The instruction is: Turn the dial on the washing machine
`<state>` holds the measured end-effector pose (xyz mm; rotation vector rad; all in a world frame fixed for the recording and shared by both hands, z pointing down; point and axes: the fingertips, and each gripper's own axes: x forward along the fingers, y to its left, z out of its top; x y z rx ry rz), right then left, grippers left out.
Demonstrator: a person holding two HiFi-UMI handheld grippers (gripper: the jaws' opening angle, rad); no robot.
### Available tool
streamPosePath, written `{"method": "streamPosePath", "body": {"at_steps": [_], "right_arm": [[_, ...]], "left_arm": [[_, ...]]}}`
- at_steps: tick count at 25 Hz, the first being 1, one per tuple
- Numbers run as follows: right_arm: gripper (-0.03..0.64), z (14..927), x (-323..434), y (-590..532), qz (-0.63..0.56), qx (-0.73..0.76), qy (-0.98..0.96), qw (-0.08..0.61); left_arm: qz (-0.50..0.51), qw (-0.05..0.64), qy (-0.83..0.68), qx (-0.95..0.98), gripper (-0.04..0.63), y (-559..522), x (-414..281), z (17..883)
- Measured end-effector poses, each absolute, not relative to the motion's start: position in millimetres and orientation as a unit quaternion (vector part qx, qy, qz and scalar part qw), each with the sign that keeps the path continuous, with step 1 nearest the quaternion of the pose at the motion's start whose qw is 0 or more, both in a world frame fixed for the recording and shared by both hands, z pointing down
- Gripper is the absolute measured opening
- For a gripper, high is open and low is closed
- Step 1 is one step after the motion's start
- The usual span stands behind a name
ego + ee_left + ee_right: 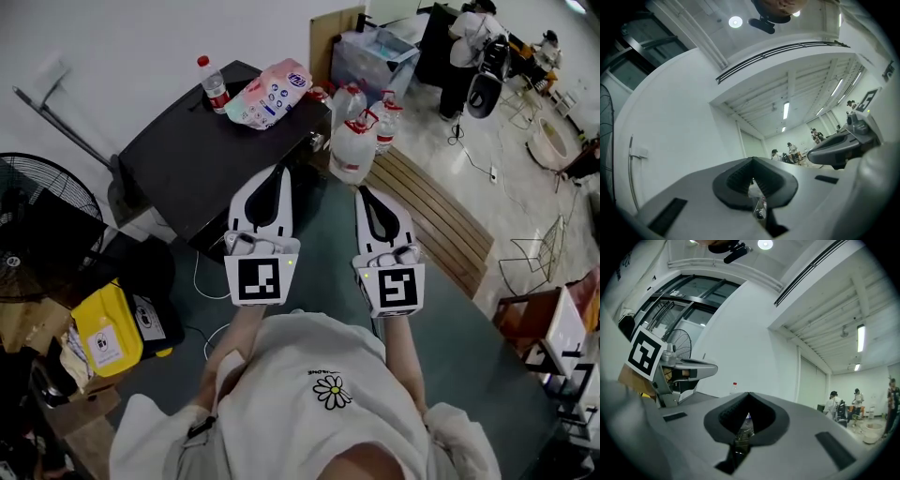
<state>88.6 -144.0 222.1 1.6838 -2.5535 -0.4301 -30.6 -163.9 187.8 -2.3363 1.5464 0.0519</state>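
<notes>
Both jaws of the left hand-held gripper (275, 171) are pressed together at their tips, and nothing is pinched between them. The right hand-held gripper (365, 190) is held just beside it, likewise closed and empty. Both are pointed away from the person, above the floor (328, 234). A black bench (178, 155) is seen ahead of the left one, and a red-capped bottle (214, 84) and a pink packet (270, 94) are set on it. Clear jugs (353, 145) are stood just beside its right corner. The washing machine's dial cannot be made out in any view.
</notes>
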Motion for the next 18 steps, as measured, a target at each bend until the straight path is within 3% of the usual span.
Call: {"method": "streamPosePath", "body": {"at_steps": [18], "right_arm": [[0.003, 228.1, 95.6, -147.5, -0.123, 0.552, -0.825, 0.019]], "left_arm": [[0.009, 0.16, 0.544, -0.824, -0.002, -165.9, -33.7, 197.7]]}}
